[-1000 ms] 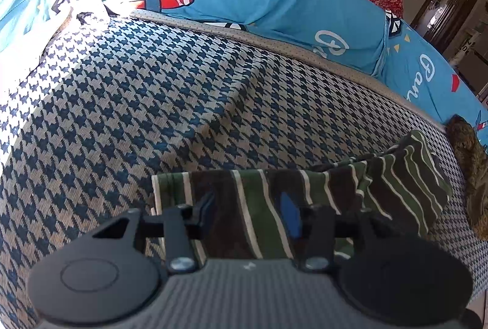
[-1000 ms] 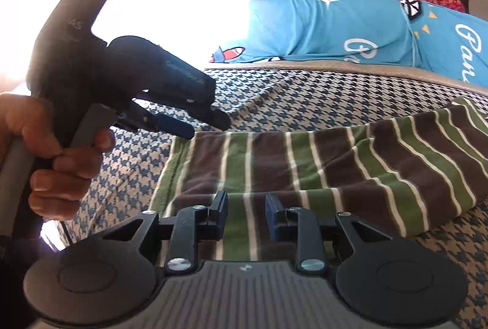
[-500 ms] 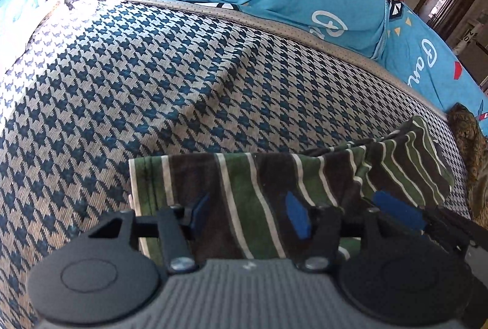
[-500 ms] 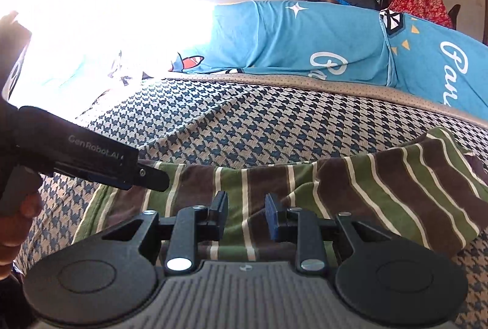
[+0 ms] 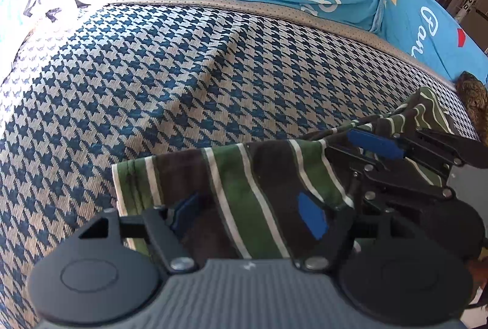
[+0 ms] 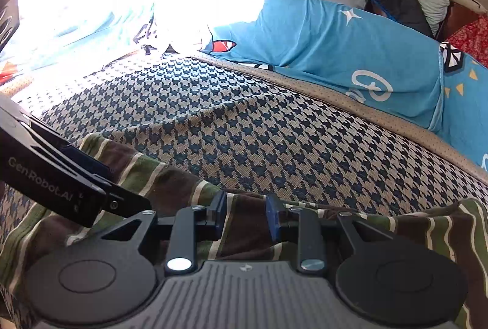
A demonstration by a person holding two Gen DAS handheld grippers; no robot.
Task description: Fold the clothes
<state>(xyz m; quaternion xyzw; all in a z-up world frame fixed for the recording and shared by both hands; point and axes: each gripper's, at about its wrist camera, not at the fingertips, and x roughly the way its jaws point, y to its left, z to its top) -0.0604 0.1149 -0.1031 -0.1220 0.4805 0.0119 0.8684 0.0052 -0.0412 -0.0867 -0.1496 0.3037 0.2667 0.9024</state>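
striped garment (image 5: 244, 182): long axis left-right | left gripper (image 5: 247, 217) fingers opening over it | right gripper (image 6: 245, 217) fingers narrow, grip unclear

Both cameras sit just behind their own tool and look steeply down, very near the striped garment (image 5: 259, 176) on the houndstooth bed cover (image 5: 152, 84). Both views share this garment, the cover and the blue pillows (image 6: 350, 48) behind.

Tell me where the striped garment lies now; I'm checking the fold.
The striped garment lies across the near edge of the houndstooth cover, under both wrist cameras, running right toward a brown bundle at the bed's edge.
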